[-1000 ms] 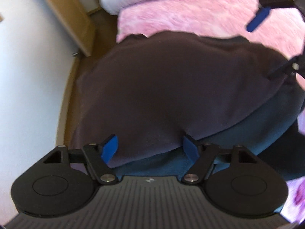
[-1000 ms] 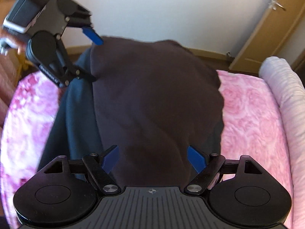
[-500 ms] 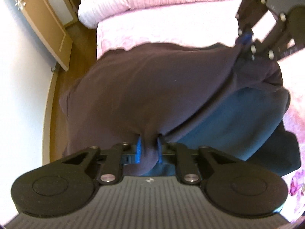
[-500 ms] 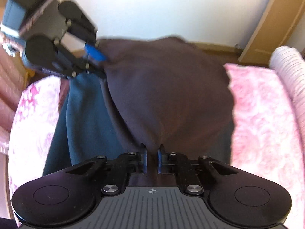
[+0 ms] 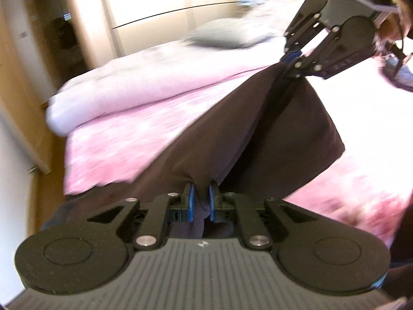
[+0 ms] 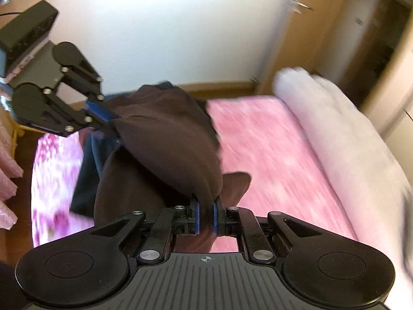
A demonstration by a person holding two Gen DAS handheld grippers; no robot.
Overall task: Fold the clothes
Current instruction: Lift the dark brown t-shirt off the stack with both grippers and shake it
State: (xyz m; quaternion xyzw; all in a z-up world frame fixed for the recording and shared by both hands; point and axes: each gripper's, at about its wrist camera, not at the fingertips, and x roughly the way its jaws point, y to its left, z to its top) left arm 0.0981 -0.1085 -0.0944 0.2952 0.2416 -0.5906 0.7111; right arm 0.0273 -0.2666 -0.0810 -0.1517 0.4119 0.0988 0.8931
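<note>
A dark brown garment [image 5: 260, 139] is held up above a bed covered by a pink patterned bedspread [image 5: 124, 139], stretched between two black hand-held grippers with blue pads. In the left wrist view, the left gripper [image 5: 200, 201] is seen at the bottom centre with its jaws closed tightly on a pinched fold of the brown cloth, which bunches between the pads. At the upper right of the same view, the right gripper [image 5: 290, 60] is clamped on the far corner of the garment, and the fabric sags in a fold between the two grips. In the right wrist view, the right gripper [image 6: 205, 217] is likewise shut on a gathered edge of the cloth, while the left gripper [image 6: 103, 113] is seen at the upper left, gripping the opposite corner. A dark blue garment [image 6: 87, 170] is seen beneath the brown one, lying on the bedspread. A rolled pale duvet [image 6: 343, 139] lies along the far side of the bed. A wooden door [image 6: 307, 25] and a white wall [image 6: 155, 25] are seen behind, blurred.
</note>
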